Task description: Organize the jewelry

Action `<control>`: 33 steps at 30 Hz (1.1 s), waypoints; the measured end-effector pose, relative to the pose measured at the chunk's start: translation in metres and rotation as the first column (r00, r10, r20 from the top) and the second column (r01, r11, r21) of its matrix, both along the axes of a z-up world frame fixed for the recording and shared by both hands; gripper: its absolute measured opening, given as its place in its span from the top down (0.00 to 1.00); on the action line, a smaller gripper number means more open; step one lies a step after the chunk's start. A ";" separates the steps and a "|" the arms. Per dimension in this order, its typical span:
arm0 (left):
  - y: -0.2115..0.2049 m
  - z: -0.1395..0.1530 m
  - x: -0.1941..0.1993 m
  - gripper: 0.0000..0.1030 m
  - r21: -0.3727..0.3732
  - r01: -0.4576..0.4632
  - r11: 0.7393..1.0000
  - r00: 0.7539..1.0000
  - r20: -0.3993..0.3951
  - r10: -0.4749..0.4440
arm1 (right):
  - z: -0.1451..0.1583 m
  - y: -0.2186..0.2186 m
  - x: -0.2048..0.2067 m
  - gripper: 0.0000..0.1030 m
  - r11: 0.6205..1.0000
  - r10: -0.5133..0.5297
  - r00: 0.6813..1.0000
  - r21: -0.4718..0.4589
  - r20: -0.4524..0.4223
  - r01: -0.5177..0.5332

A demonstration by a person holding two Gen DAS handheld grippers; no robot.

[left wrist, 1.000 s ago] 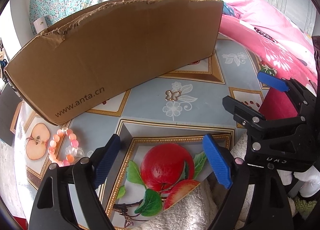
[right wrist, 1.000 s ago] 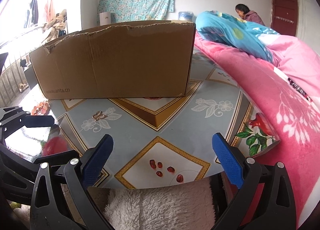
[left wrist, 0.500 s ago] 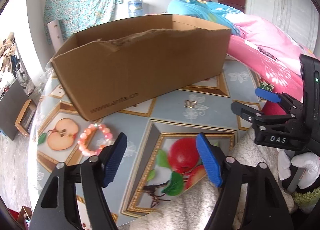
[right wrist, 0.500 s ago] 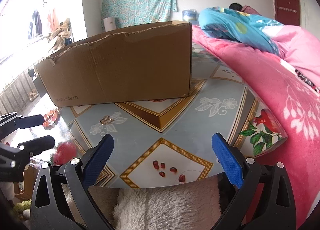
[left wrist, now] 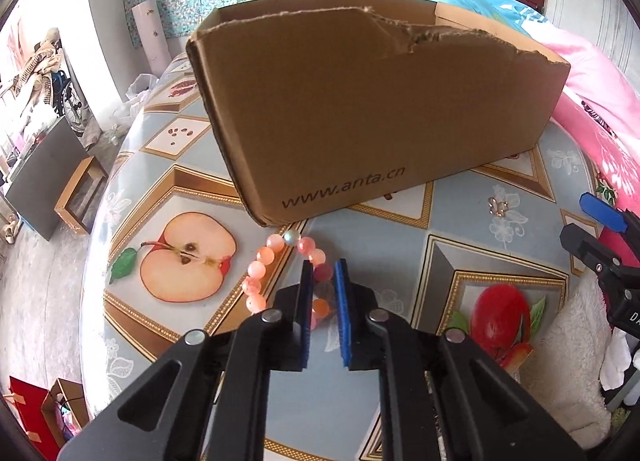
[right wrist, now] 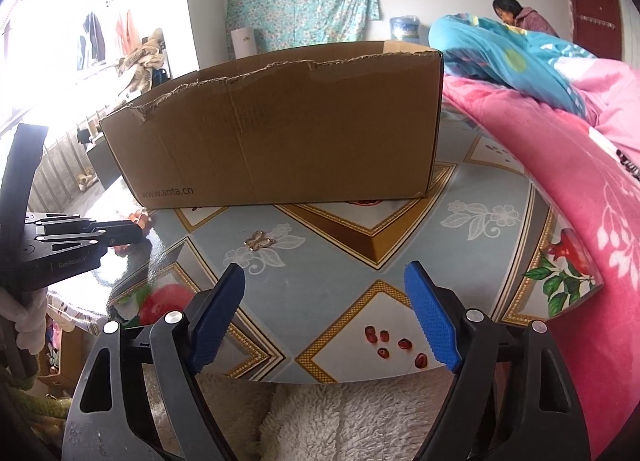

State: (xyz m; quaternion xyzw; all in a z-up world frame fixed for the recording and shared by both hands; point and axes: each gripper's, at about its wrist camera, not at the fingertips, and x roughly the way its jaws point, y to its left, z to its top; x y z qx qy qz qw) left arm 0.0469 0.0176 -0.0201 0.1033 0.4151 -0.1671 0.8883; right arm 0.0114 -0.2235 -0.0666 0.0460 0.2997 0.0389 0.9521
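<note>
A pink bead bracelet (left wrist: 264, 261) lies on the patterned table just in front of the open cardboard box (left wrist: 372, 109). My left gripper (left wrist: 323, 273) is shut on the bracelet's right side, beads pinched between the blue pads. A small gold butterfly piece (left wrist: 497, 207) lies on the table to the right; it also shows in the right wrist view (right wrist: 259, 241). My right gripper (right wrist: 324, 293) is open and empty, low over the table's near edge. The left gripper (right wrist: 120, 231) shows at the left of that view, in front of the box (right wrist: 288, 129).
A pink quilt (right wrist: 560, 165) borders the table (right wrist: 472, 253) on the right. A white fluffy cloth (right wrist: 352, 417) lies below the table's near edge. A person (right wrist: 516, 15) sits at the back right. The floor drops off left of the table (left wrist: 96, 245).
My left gripper has moved left and forward to the bracelet and closed on it. My right gripper has stayed open and barely shifted.
</note>
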 end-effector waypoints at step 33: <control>-0.042 -0.002 -0.013 0.91 -0.181 0.153 0.971 0.987 -0.020 -0.159 | 0.002 0.067 0.063 0.80 0.979 0.155 0.979 -0.115 -0.130 -0.170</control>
